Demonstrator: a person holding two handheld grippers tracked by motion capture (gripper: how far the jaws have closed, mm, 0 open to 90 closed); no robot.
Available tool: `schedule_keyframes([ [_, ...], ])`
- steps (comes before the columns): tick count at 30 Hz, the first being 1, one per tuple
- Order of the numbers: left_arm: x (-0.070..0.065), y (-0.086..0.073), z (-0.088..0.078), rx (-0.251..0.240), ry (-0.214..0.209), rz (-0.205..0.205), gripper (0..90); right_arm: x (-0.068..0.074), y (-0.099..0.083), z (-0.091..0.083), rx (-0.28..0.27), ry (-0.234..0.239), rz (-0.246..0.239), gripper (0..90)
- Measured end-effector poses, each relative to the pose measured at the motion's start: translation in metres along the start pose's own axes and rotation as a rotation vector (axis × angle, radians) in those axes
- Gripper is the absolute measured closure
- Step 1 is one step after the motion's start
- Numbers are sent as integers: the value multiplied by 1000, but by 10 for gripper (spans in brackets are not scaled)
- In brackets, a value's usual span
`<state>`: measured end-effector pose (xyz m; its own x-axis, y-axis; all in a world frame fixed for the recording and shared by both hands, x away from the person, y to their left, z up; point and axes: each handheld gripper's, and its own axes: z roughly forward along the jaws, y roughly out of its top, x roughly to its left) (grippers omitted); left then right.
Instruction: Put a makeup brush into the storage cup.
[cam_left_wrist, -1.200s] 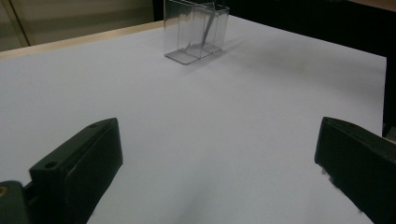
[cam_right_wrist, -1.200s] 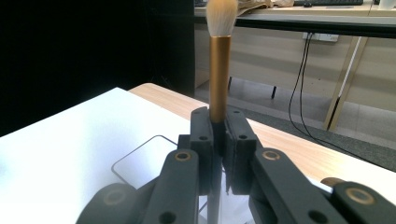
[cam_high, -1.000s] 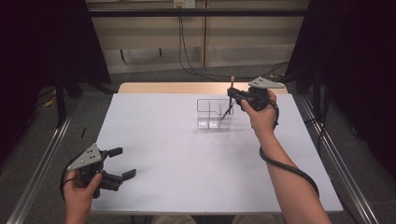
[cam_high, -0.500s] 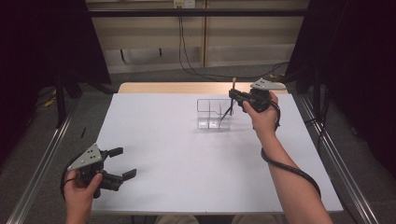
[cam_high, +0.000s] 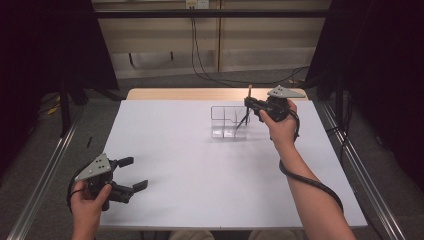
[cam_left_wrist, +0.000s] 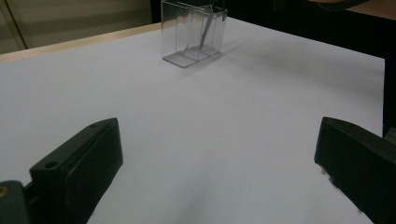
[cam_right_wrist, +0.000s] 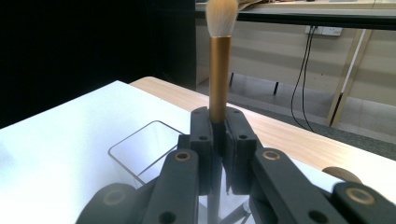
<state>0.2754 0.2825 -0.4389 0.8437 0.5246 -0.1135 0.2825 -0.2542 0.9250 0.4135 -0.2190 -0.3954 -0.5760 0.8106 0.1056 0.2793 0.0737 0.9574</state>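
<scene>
Grippers: 2, one per hand.
Brush: 1 makeup brush (cam_right_wrist: 218, 70), gold ferrule, pale bristles up; dark handle runs down into the box, slanted.
Box: 1 clear organizer (cam_high: 228, 121), w/ inner dividers, standing on far-centre part of table (cam_high: 200, 190).
Right gripper (cam_high: 248, 102): jaws pinched tight on the brush just below the ferrule; held over the box's right end, brush near upright in right gripper view.
Left gripper (cam_high: 132, 173): jaws spread wide, nothing between them; sits at near-left corner of table, aimed toward the box, well apart from it.
Brush in left gripper view: thin handle (cam_left_wrist: 207, 29) seen thru the clear wall, leaning in the right-hand compartment.
Vs 1 s ago: no real change. Both hands same spot, box same spot, right grip same, brush same tilt.
Edges: box near the far edge, wood strip (cam_high: 190, 93) just behind the white top. Left gripper just inside near-left edge. Right forearm crosses the right side of table from the near edge.
Open room: wide bare white surface btw left gripper and box; centre and left of table free.
</scene>
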Motion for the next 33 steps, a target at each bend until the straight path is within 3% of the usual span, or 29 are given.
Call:
schedule_keyframes([
  [21,-2,2,1,0,-2,6,10,-1,-6,-3,2,4,27,818],
  [23,-2,2,2,1,-4,3,10,-2,-6,-4,-1,10,45,714],
  [25,-2,2,3,2,-5,3,10,-1,-7,-5,-8,-1,57,555],
  [33,-1,4,7,2,-14,10,10,6,-8,-10,-7,65,49,352],
])
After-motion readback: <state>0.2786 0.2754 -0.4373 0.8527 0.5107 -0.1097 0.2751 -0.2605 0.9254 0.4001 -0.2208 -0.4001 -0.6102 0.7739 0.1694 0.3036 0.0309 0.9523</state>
